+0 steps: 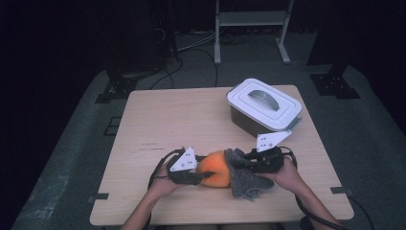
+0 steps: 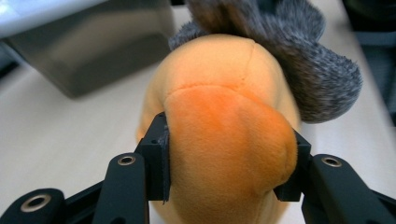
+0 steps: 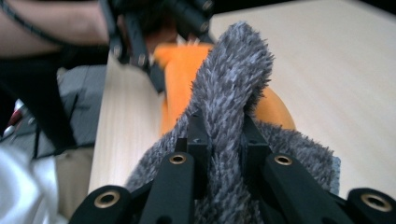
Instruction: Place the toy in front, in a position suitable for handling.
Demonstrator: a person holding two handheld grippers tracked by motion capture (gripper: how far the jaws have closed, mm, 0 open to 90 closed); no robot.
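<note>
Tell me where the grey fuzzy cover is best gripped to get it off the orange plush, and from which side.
Probably at a pinched-up fold of the grey fuzzy cover, coming from the person's right, opposite the orange plush. The pile bunches into a narrow ridge that jaws can close on, as the right gripper does. The left gripper clamps the plush's rounded end from the other side, which should anchor a pull.

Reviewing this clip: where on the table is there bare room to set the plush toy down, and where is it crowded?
Free: the table's far-left stretch, left of the lidded box, and the near strip along the front edge. Crowded: the near middle, where the left gripper clamps the orange plush toy and the right gripper pinches its grey fur; the box fills the far-right corner.
</note>
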